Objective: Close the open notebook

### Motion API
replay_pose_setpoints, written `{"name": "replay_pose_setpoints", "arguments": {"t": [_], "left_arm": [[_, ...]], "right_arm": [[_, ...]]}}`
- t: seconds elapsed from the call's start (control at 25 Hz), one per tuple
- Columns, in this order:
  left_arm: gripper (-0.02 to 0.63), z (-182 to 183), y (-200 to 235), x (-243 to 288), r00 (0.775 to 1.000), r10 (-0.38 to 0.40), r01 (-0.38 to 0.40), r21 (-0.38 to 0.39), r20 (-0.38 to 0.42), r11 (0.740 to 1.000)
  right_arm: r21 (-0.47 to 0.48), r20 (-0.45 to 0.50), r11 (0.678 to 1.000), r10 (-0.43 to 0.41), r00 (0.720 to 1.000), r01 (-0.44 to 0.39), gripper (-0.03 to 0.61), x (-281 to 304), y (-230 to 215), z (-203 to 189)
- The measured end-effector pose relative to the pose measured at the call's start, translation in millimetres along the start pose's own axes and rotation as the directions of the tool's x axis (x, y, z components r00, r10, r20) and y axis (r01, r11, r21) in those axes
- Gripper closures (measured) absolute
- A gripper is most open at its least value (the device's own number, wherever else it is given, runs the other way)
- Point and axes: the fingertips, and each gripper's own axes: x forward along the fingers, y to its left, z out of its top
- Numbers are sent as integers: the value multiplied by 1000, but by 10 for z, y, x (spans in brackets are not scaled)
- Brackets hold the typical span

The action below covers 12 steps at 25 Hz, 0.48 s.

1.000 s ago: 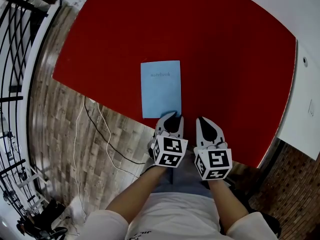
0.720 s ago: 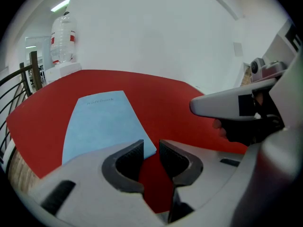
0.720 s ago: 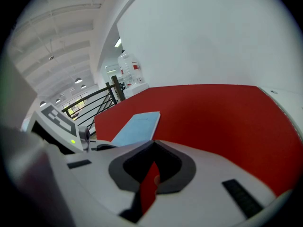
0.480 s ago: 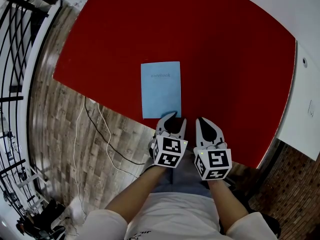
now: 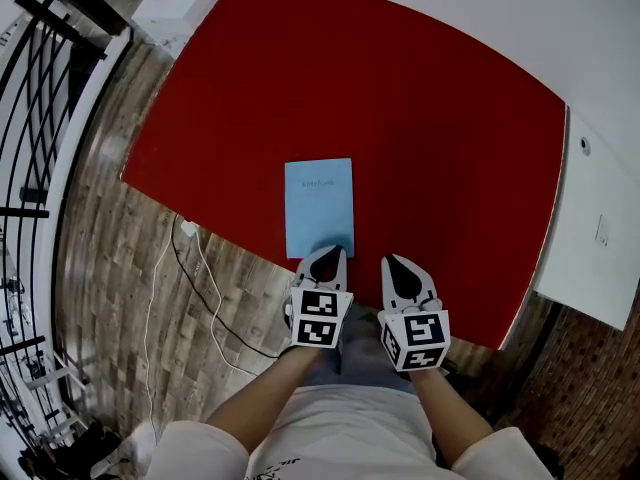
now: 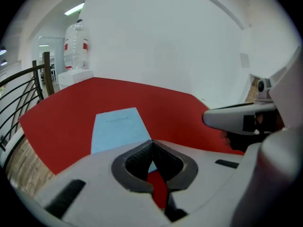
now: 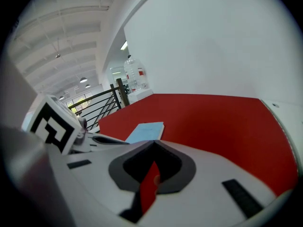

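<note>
The notebook point(image 5: 319, 206) already lies shut and flat, its pale blue cover up, on the red bench point(image 5: 430, 138). It sits just left of the head view's centre, with its lower edge near the bench's near edge. By that look the closing step is done, and what remains is only to draw clear. The next move calls for no grasp at all, just keeping both tools off the cover so it is not nudged. The left tool point(image 5: 328, 252) has its jaws met tip to tip with nothing between them, and its tips show just below the notebook's lower edge, whether clear of it I cannot tell. The right tool point(image 5: 393, 260), beside it toward the lower right, is likewise closed and empty over bare bench. Both point up the frame and slope downward, side by side, on bare forearms point(image 5: 262, 398) reaching up from the bottom of the view.
</note>
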Motion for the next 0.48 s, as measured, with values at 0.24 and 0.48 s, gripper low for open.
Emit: {"name": "replay_pose_setpoints", "arguments": {"t": [0.24, 0.48], "left_arm": [[609, 559, 86, -856, 994, 47, -40, -74, 96, 996], [609, 737, 276, -1519, 969, 146, -129, -96, 200, 987]], "right_arm": [[-53, 54, 998, 48, 997, -45, 574, -334, 228, 508], [-99, 78, 991, 94, 992, -86, 574, -507, 551, 815]]}}
